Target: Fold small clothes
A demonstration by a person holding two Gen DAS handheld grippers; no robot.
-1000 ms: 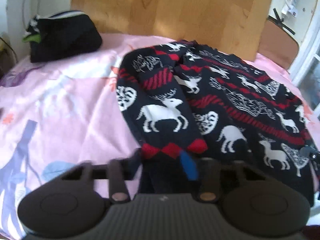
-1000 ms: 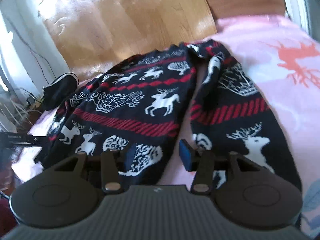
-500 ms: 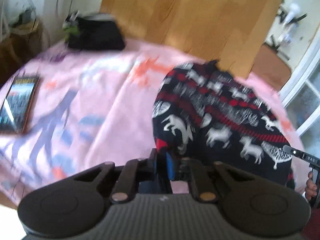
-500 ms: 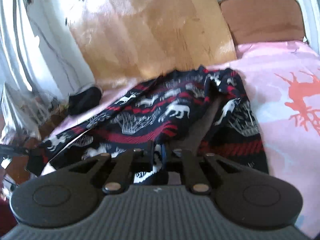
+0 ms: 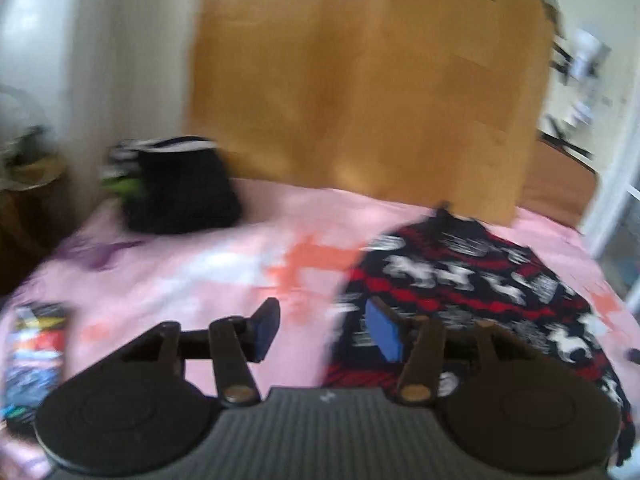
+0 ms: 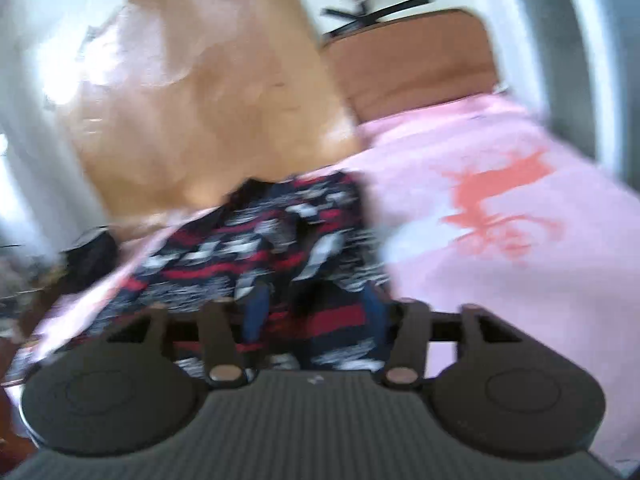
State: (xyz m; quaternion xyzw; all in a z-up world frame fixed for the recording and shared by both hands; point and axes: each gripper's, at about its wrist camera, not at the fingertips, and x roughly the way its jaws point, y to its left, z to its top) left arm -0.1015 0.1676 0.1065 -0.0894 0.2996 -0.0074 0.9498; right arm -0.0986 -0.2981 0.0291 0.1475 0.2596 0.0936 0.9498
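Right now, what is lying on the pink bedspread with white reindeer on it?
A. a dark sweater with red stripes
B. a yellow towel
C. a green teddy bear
A: the dark sweater with white reindeer and red stripes lies spread on the pink bedspread.

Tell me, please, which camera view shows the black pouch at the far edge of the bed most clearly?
The left wrist view: the black pouch sits whole on the pink sheet, only blurred. The right wrist view catches just a dark smear at its left edge.
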